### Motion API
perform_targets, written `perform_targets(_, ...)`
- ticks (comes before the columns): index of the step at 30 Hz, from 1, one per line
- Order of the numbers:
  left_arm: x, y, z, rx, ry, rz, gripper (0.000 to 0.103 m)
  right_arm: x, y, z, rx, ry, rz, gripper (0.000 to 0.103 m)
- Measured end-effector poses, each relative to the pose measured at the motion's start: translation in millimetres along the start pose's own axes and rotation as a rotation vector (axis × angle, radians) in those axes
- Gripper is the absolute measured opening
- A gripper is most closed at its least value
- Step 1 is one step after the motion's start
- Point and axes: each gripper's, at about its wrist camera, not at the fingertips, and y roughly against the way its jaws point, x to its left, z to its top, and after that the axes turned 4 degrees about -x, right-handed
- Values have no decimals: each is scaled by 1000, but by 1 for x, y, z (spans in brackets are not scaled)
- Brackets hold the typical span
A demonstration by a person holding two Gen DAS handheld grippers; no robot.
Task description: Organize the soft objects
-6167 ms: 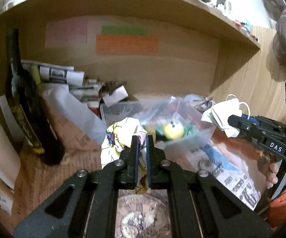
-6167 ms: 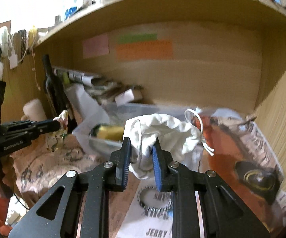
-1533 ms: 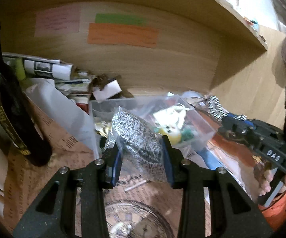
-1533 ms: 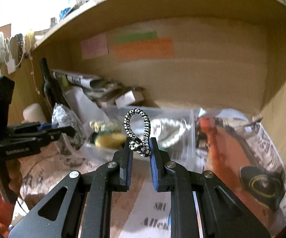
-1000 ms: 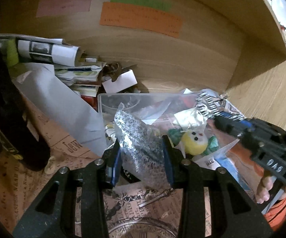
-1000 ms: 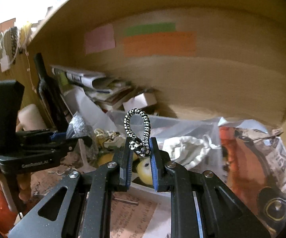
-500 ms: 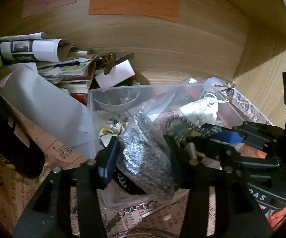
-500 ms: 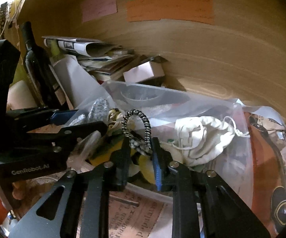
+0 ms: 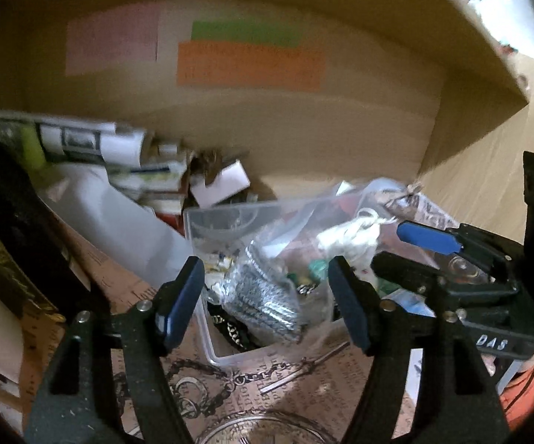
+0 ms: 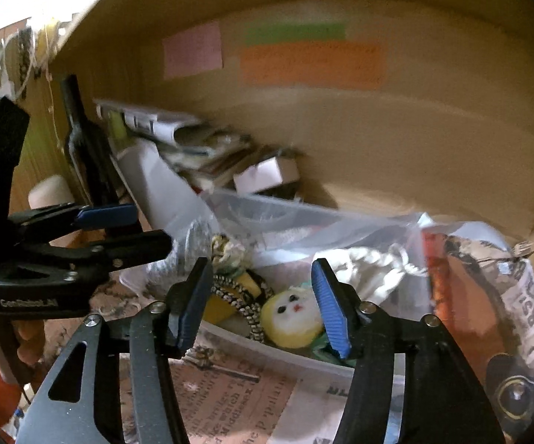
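Note:
A clear plastic bin (image 9: 207, 347) (image 10: 296, 359) sits under the shelf and holds soft things. A grey speckled pouch in a plastic bag (image 9: 263, 299) (image 10: 185, 244) lies in its left part. A black-and-white braided loop (image 10: 246, 305), a yellow plush with a white face (image 10: 293, 318) and a white drawstring bag (image 10: 374, 270) (image 9: 352, 233) lie beside it. My left gripper (image 9: 267, 307) is open just in front of the pouch. My right gripper (image 10: 263, 303) is open over the loop and plush, holding nothing.
A dark bottle (image 10: 82, 144) stands at the left. Rolled papers and booklets (image 9: 82, 144) and a small white box (image 10: 267, 175) lie behind the bin. Printed paper (image 10: 230, 399) covers the surface. The wooden back wall carries coloured notes (image 9: 248, 63).
Both grippers have opened. The left one let go of the speckled pouch into the bin, and the right one let go of the braided loop, which now lies by the yellow plush.

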Motion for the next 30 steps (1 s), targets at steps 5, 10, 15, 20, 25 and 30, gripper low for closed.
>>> perform_targets(5,-8,34,6,-88,-15,8,69,-1,38,9,-90,-7,-25,52)
perform_targets(10,-17,68,8,-179,-27,15,79,3,77,14,-186,-7,-46,59)
perform_targets(15,-24,101,8,-268,-38,27,90,8,106,16,-265,-11,-52,72)
perform_targets(20,-31,120,5,-321,-49,45,97,15,122,14,-313,-7,-62,84)
perform_targets(25,-39,130,-1,-344,-68,66,101,19,129,11,-330,-9,-63,90)
perform_targets(30,-46,136,-7,-351,-72,75,102,21,135,8,-355,-14,-83,99)
